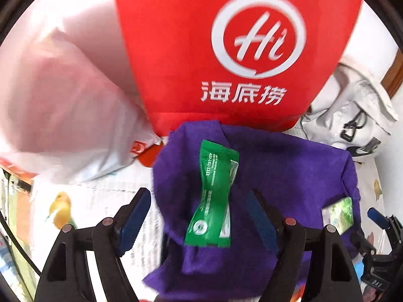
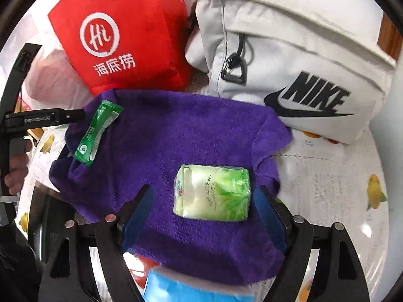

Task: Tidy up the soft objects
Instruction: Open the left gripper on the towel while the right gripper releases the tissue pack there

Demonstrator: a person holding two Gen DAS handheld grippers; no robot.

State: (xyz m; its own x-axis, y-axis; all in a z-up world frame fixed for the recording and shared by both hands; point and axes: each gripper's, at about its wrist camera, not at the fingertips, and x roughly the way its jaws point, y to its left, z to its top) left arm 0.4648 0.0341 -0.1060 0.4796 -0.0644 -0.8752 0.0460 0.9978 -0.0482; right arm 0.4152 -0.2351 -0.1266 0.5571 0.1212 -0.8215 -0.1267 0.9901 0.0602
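Note:
A purple towel (image 2: 191, 138) lies on the newspaper-covered surface; it also shows in the left wrist view (image 1: 289, 171). A twisted green sachet (image 1: 214, 196) lies on its left part, also seen in the right wrist view (image 2: 97, 132). A pale green tissue pack (image 2: 212, 192) lies on its near middle, and at the right in the left wrist view (image 1: 338, 214). My left gripper (image 1: 201, 216) is open, its fingers either side of the sachet. My right gripper (image 2: 204, 211) is open, its fingers either side of the tissue pack.
A red "Hi" bag (image 1: 226, 50) stands behind the towel, also in the right wrist view (image 2: 118, 37). A white Nike bag (image 2: 289, 63) sits at the back right. A pink-white plastic bag (image 1: 63, 105) lies left. A blue pack (image 2: 191, 289) is at the near edge.

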